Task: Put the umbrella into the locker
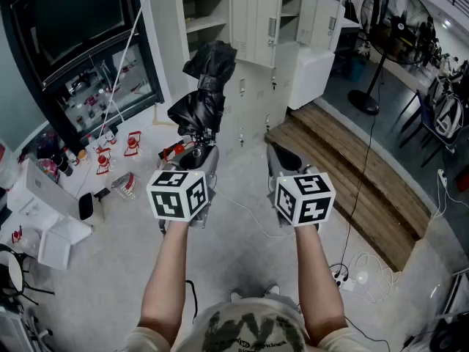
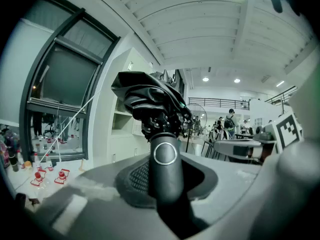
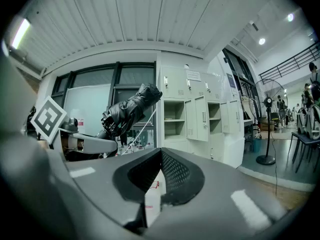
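The grey floor (image 1: 242,248) between the person and the lockers (image 1: 256,94) is bare except for a thin cable (image 1: 242,210) trailing across it, so the way straight ahead is open. At the far left of the bank, two open compartments (image 1: 205,9) are free at the front, with one shelf between them. Just to their right, doors (image 1: 265,28) stand open and narrow the approach from that side. The umbrella (image 1: 205,86) in the left gripper (image 1: 198,149) juts out ahead toward the bank. On the left, red objects (image 1: 132,144), white boxes (image 1: 55,218) and a slanting white cord (image 1: 126,61) crowd the floor by the window. On the right, a wooden step (image 1: 352,174) and a standing fan (image 1: 392,20) close off that side.
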`<state>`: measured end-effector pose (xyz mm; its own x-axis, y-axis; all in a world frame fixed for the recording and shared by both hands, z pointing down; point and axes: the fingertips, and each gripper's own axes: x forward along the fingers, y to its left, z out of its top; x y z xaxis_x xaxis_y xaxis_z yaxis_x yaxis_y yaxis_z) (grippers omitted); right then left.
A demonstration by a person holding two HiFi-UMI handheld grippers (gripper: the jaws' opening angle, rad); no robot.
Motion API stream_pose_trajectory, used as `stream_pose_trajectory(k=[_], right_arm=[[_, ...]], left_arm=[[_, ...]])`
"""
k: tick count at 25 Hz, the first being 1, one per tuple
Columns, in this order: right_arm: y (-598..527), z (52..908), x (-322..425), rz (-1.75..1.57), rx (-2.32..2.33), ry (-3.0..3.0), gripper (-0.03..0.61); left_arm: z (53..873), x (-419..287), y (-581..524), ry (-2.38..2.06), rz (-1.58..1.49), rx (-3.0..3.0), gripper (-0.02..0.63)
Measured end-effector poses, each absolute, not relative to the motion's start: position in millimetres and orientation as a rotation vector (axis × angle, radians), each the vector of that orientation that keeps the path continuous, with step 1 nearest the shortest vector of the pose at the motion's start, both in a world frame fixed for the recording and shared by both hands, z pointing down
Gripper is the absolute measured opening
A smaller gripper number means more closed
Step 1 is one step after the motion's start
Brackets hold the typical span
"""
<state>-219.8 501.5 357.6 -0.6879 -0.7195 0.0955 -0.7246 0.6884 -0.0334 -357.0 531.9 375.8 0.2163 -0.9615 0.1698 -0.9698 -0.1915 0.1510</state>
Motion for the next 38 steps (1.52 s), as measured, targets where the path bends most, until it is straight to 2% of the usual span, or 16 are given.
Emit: stream_pose_trajectory(k=[9, 18, 26, 38], right_arm=[[491, 370, -204, 0.136, 1.270, -2.787, -0.003], [446, 372, -153, 0.138, 1.379, -2.758, -0.003], [362, 379, -101, 0.169, 1.406, -2.747, -0.003], [212, 368, 13, 0.159, 1.428, -2.728, -0.003]], left_arm=[[383, -343, 515, -1.781, 0.043, 2.293, 0.106], [388, -298, 461, -1.689, 0.049, 2.345, 0.105], [386, -247, 371, -1.659, 0.061, 2.362, 0.106], [374, -131, 217, -1.615, 0.019, 2.361, 0.106]])
